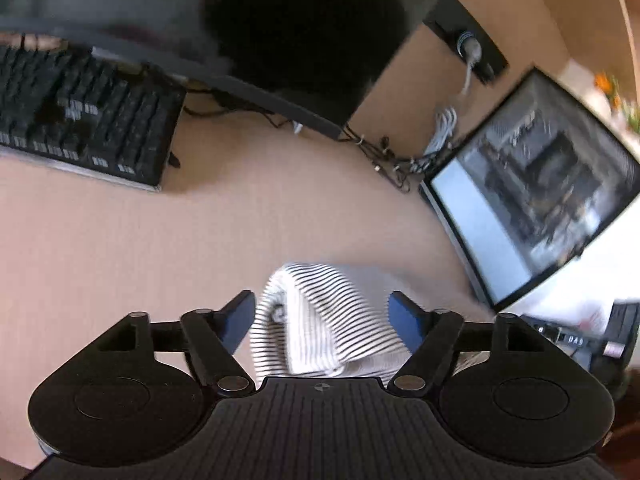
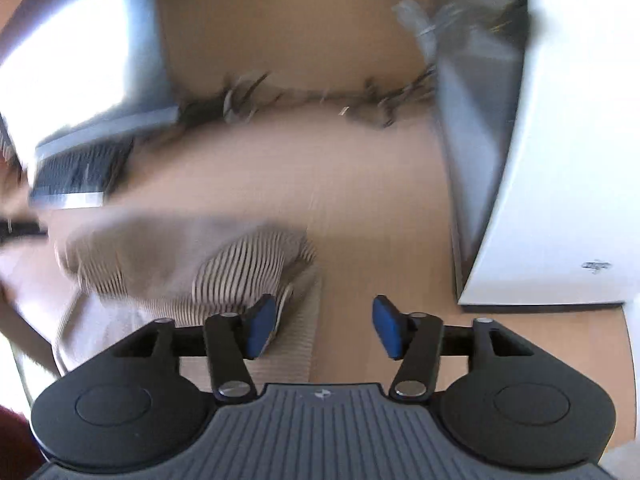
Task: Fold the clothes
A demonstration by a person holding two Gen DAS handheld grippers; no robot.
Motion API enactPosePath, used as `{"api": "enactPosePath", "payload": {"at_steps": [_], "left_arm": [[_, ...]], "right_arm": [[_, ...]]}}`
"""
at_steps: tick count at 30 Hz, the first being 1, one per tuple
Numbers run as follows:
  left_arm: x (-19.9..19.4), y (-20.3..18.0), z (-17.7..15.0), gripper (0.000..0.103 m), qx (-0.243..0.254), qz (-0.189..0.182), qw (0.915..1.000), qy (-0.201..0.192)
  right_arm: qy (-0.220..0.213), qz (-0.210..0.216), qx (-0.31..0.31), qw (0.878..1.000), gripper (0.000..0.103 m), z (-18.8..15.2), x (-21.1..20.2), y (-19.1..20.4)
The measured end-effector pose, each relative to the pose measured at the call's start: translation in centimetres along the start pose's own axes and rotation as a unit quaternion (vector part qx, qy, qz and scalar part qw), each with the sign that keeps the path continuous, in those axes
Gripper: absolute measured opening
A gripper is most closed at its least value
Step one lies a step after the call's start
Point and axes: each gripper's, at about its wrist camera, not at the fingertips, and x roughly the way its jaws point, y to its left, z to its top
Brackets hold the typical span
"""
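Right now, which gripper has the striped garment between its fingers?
The left gripper: striped garment lies between its open fingers. The right gripper straddles bare table.

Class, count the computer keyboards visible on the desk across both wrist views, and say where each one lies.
1. The black keyboard lies at the desk's far left, beyond the striped garment; the right wrist view shows the same one, blurred. Others may be hidden.

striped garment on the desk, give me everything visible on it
The striped garment is soft white knit with thin dark stripes, bunched and partly folded over itself in a loose heap, not flat. It lies on the tan desk. In the left wrist view it sits between the open left tool's blue pads, unpinched. In the right wrist view, blurred, its edge lies beside the right tool's left pad; contact unclear.
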Motion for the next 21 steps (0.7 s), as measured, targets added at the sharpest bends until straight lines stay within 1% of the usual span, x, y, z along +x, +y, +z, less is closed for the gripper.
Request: {"api": "enactPosePath", "payload": {"at_steps": [1,2,3,5,6,8,9,10,11,12,13,15,18,19,20,21], "left_arm": [[0.4,0.1,0.0,0.086,-0.015,-0.009,0.9998,0.003],[1.1,0.1,0.1,0.088,-0.026,-0.017,0.9995,0.012],[2.2,0.0,0.0,0.089,-0.035,-0.02,0.9989,0.024],[4.8,-0.2,-0.1,0.087,-0.051,-0.018,0.9969,0.058],[6.2,-0.5,-0.2,0.087,-0.055,-0.013,0.9954,0.078],[7.8,-1.0,-0.5,0.086,-0.045,0.001,0.9945,0.095],[8.3,-1.4,-0.6,0.083,-0.036,0.009,0.9943,0.1],[8.9,-1.7,-0.7,0.078,-0.027,0.018,0.994,0.105],[9.1,-1.8,-0.7,0.073,-0.021,0.025,0.9939,0.105],[9.4,-1.8,-0.6,0.071,-0.021,0.029,0.9939,0.105],[9.7,-1.7,-0.5,0.069,-0.023,0.03,0.994,0.103],[10.4,-1.7,0.2,0.066,-0.02,0.035,0.9947,0.094],[12.1,-1.8,2.2,0.065,-0.002,0.047,0.996,0.077],[12.7,-1.9,3.0,0.062,0.003,0.052,0.9962,0.07],[13.5,-1.9,4.1,0.056,0.002,0.057,0.9963,0.064],[14.2,-2.0,5.1,0.053,0.002,0.062,0.9963,0.059]], "right_arm": [[-0.014,0.004,0.022,1.0,0.062,0.3,-0.5,-0.3],[-0.025,0.009,0.046,0.999,0.068,0.6,-0.7,-0.6],[-0.032,0.018,0.069,0.997,0.071,0.9,-0.6,-0.8],[-0.028,0.051,0.112,0.992,0.072,1.2,0.8,-0.8],[-0.021,0.067,0.131,0.989,0.072,1.2,1.7,-0.7],[0.013,0.085,0.134,0.987,0.072,0.7,4.3,0.3],[0.029,0.083,0.126,0.988,0.072,0.2,5.5,0.9],[0.044,0.078,0.116,0.989,0.072,-0.3,6.6,1.5],[0.056,0.075,0.11,0.99,0.07,-0.8,7.7,2.1],[0.058,0.077,0.113,0.989,0.059,-1.1,8.3,2.2],[0.057,0.081,0.123,0.987,0.057,-1.4,8.9,2.2],[0.051,0.085,0.132,0.986,0.057,-1.4,10.0,2.0],[0.036,0.074,0.11,0.991,0.057,0.0,11.4,2.4],[0.033,0.07,0.106,0.991,0.057,0.9,12.2,2.5],[0.03,0.067,0.103,0.992,0.056,1.7,12.8,2.6],[0.027,0.063,0.105,0.992,0.056,2.6,13.4,2.7]]}}
